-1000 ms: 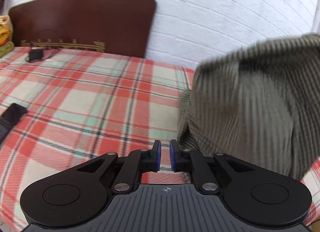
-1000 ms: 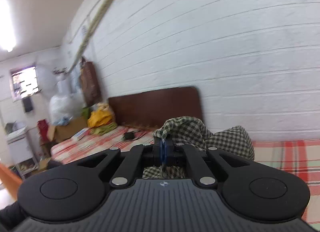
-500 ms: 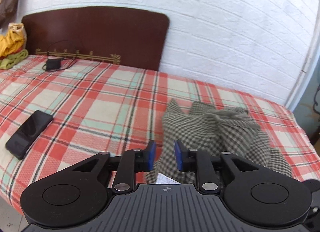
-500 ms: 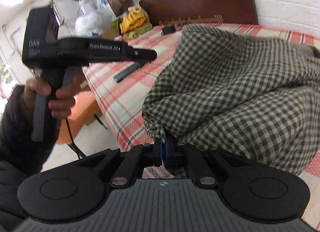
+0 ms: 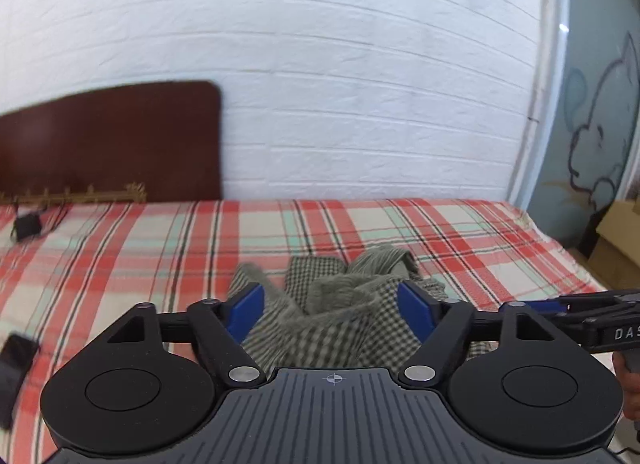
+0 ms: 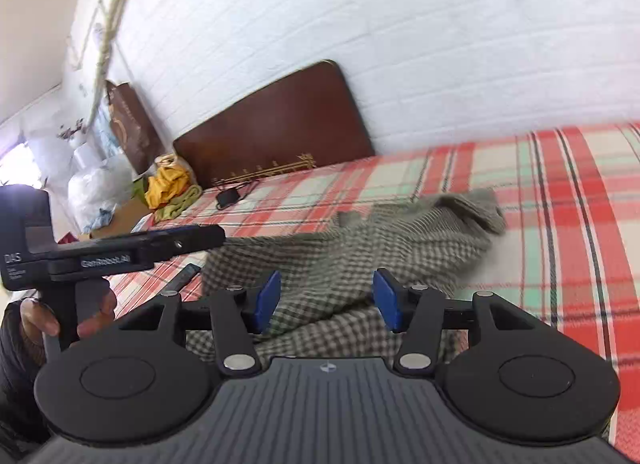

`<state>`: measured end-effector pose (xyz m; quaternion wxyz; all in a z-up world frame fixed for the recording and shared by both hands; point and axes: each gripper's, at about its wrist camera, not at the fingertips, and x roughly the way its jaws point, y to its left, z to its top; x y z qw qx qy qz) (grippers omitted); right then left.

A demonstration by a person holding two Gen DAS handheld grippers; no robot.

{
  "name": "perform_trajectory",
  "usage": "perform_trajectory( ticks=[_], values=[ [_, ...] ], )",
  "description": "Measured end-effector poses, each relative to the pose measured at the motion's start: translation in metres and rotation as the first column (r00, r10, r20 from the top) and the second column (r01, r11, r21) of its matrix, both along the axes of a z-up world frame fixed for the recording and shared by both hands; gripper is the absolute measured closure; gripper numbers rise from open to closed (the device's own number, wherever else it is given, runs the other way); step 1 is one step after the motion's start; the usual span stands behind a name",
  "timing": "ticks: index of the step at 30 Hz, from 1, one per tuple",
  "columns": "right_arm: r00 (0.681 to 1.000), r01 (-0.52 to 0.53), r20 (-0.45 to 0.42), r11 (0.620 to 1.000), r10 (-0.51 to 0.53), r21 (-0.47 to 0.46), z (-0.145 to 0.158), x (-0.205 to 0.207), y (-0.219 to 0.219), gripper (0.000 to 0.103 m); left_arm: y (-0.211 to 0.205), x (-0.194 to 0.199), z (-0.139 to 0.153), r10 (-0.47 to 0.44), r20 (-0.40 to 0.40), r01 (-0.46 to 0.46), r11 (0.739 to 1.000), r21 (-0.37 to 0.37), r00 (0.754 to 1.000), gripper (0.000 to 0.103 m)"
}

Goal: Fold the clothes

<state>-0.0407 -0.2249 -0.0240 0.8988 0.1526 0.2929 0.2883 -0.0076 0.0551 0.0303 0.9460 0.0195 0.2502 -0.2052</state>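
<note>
Plaid bedspread (image 5: 120, 264), red, cream and mint, fills the lower half of both views; dark wooden headboard (image 5: 112, 140) at 10 o'clock in the left wrist view, against a white brick wall (image 5: 340, 84). Small black charger with cord (image 5: 26, 226) lies at 9 o'clock just below the headboard, a dark phone (image 5: 14, 360) at 8 o'clock near the bed edge, cardboard boxes (image 5: 616, 240) at 3 o'clock beside a blue-grey wall with a cartoon drawing (image 5: 596, 128). In the right wrist view, at 9 o'clock: yellow and green cloth bundle (image 6: 170, 188), white plastic bags (image 6: 96, 188), brown paper bag (image 6: 130, 124) hanging above.
</note>
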Motion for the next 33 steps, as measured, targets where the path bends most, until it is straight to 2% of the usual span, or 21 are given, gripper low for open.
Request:
perform_trajectory(
  ticks=[4,7,8,9,10,11,12,14,17,19,22,24,27,33],
  values=[
    [0.999,0.028,-0.040,1.000,-0.028,-0.007,-0.012,0.009,0.003,0.046,-0.026,0.007,-0.002,-0.094,0.016,0.092,0.990,0.103,0.995,0.015],
    [0.997,0.051,-0.051,0.999,-0.051,-0.004,-0.016,0.015,0.001,0.046,-0.037,0.014,-0.016,-0.147,-0.036,0.151,0.974,0.167,0.988,0.016],
    [0.997,0.059,-0.053,0.998,-0.059,-0.002,-0.017,0.016,-0.001,0.045,-0.041,0.017,-0.021,-0.164,-0.054,0.171,0.967,0.188,0.985,0.026],
    [0.996,0.066,-0.055,0.998,-0.066,0.000,-0.017,0.015,-0.003,0.044,-0.045,0.019,-0.026,-0.180,-0.073,0.191,0.959,0.208,0.981,0.049],
    [0.996,0.073,-0.057,0.997,-0.073,0.003,-0.017,0.015,-0.005,0.043,-0.045,0.024,-0.033,-0.178,-0.116,0.199,0.957,0.211,0.977,0.066],
    [0.995,0.080,-0.059,0.997,-0.080,0.004,-0.018,0.016,-0.007,0.042,-0.044,0.029,-0.039,-0.176,-0.158,0.207,0.955,0.213,0.972,0.099],
    [0.994,0.087,-0.061,0.996,-0.086,0.005,-0.018,0.016,-0.008,0.042,-0.041,0.032,-0.045,-0.167,-0.197,0.205,0.960,0.192,0.966,0.103],
    [0.993,0.099,-0.066,0.995,-0.098,0.007,-0.019,0.018,-0.010,0.042,-0.033,0.030,-0.049,-0.170,-0.225,0.204,0.969,0.137,0.959,0.103],
    [0.991,0.113,-0.068,0.994,-0.113,0.001,-0.019,0.021,-0.012,0.042,-0.018,0.012,-0.041,-0.225,-0.223,0.239,0.970,0.038,0.948,0.103],
    [0.991,0.122,-0.058,0.992,-0.122,-0.006,-0.016,0.025,-0.013,0.042,-0.011,-0.005,-0.033,-0.289,-0.224,0.290,0.957,-0.030,0.931,0.103],
    [0.990,0.135,-0.033,0.991,-0.135,-0.020,-0.009,0.036,-0.012,0.042,-0.002,-0.027,-0.028,-0.349,-0.244,0.337,0.937,-0.094,0.905,0.103],
    [0.991,0.133,-0.016,0.990,-0.134,-0.035,-0.003,0.045,-0.008,0.042,0.002,-0.035,-0.032,-0.351,-0.277,0.333,0.936,-0.112,0.894,0.103],
    [0.994,0.111,0.011,0.992,-0.110,-0.066,0.005,0.060,0.004,0.042,0.000,-0.043,-0.046,-0.335,-0.316,0.321,0.942,-0.097,0.888,0.103],
    [1.000,-0.020,0.006,0.981,0.021,-0.191,0.014,0.095,0.057,0.042,-0.002,-0.053,-0.053,-0.340,-0.313,0.322,0.940,-0.110,0.887,0.103]
  ],
)
